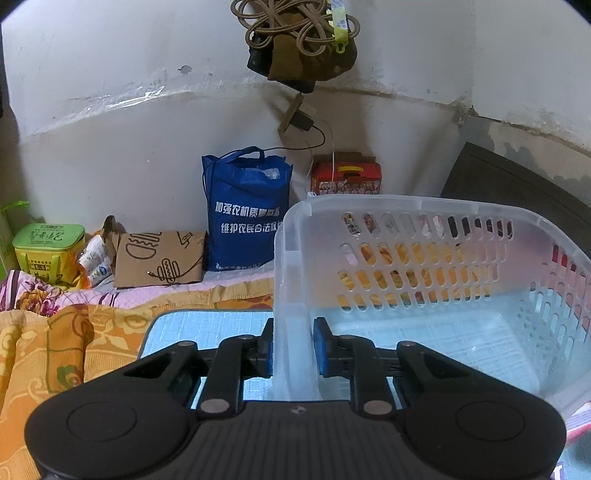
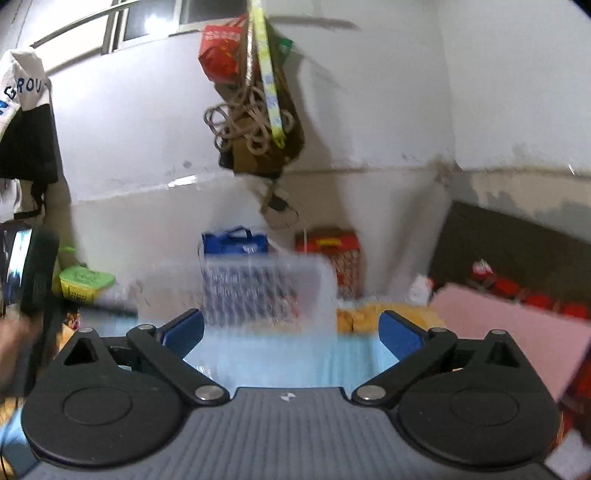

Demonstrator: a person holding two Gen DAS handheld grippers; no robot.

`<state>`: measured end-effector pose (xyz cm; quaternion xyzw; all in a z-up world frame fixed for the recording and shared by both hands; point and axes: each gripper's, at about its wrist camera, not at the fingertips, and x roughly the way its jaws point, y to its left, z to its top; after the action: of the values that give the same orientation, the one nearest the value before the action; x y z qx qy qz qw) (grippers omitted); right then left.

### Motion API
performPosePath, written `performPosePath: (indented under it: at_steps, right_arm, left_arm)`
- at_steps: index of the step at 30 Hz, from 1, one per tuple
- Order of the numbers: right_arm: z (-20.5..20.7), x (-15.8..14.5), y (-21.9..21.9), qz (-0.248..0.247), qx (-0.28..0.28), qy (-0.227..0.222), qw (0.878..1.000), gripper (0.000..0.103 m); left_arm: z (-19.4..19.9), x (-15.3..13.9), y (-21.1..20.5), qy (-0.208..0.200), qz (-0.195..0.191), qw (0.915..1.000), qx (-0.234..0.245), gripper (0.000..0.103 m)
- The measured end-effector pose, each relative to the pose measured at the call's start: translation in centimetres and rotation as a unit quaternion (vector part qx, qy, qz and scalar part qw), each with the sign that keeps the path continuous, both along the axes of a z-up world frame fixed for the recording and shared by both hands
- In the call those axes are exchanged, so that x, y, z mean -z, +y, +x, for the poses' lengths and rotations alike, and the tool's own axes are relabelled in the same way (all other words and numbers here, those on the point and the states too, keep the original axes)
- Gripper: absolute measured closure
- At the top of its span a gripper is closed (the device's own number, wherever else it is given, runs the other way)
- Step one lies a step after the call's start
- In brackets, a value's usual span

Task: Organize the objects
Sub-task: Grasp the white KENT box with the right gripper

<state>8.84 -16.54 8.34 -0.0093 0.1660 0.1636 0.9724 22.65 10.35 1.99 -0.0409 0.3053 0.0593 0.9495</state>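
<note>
**Left gripper clamped on basket wall; right gripper wide open**

Nearest in the left wrist view, the left gripper (image 1: 293, 347) has its blue pads closed against both faces of the basket (image 1: 424, 206) near-left wall, one pad outside and one inside. Basket material is clear plastic with slotted sides. It sits on a light-blue mat (image 1: 207, 325), and its floor shows bare. Left of the mat lies an orange floral blanket (image 1: 44, 354).

Farther back, along the wall from left to right: a green tin (image 1: 48, 245), a brown paper bag (image 1: 159, 264), a blue tote (image 1: 245, 206) and a red box (image 1: 345, 177). A bundle of cord (image 1: 295, 33) hangs on the wall above them.

In the right wrist view, the right gripper (image 2: 291, 332) has its fingers spread fully apart with nothing between the pads. Ahead of it, blurred, stands the basket (image 2: 269, 280) on the mat (image 2: 288, 358). A pink board (image 2: 517, 332) lies to the right.
</note>
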Motion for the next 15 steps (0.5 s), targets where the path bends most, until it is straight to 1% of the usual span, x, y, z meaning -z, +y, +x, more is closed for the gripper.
performPosePath:
  at_steps: [3, 4, 6, 9, 10, 11, 13, 14, 15]
  right_arm:
    - [-2.5, 4.9, -0.1, 0.005, 0.011, 0.034, 0.999, 0.0]
    - [-3.6, 6.4, 0.0, 0.005, 0.02, 0.039, 0.999, 0.0]
    - [-5.8, 8.6, 0.3, 0.015, 0.024, 0.03, 0.999, 0.0]
    - [-8.8, 11.2, 1.4, 0.029, 0.012, 0.008, 0.999, 0.0]
    - [-9.4, 11.7, 1.8, 0.025, 0.012, -0.002, 1.0, 0.003]
    - [-9.6, 11.9, 2.2, 0.018, 0.013, -0.008, 1.0, 0.013]
    - [-9.7, 12.5, 3.3, -0.01, 0.01, -0.011, 1.0, 0.026]
    - [-9.6, 12.6, 3.6, -0.014, 0.009, -0.011, 1.0, 0.031]
    - [-9.6, 12.8, 3.6, -0.012, 0.005, -0.014, 1.0, 0.034]
  left_arm:
    - [0.0, 0.0, 0.0, 0.0, -0.001, 1.0, -0.001, 0.08]
    - [0.0, 0.0, -0.1, 0.0, 0.0, 1.0, -0.001, 0.079]
    - [-0.1, 0.1, -0.1, -0.001, 0.001, 1.0, -0.001, 0.079]
    - [-0.1, 0.1, -0.1, -0.001, 0.001, 1.0, -0.002, 0.079]
    - [-0.2, 0.1, -0.1, -0.001, 0.001, 1.0, -0.003, 0.079]
    - [-0.2, 0.1, -0.1, -0.002, 0.001, 1.0, -0.003, 0.079]
    - [-0.3, 0.2, -0.1, -0.003, 0.005, 1.0, -0.004, 0.079]
    - [-0.3, 0.2, -0.1, -0.003, 0.006, 1.0, -0.004, 0.079]
    - [-0.2, 0.2, -0.1, -0.003, 0.006, 1.0, -0.004, 0.079]
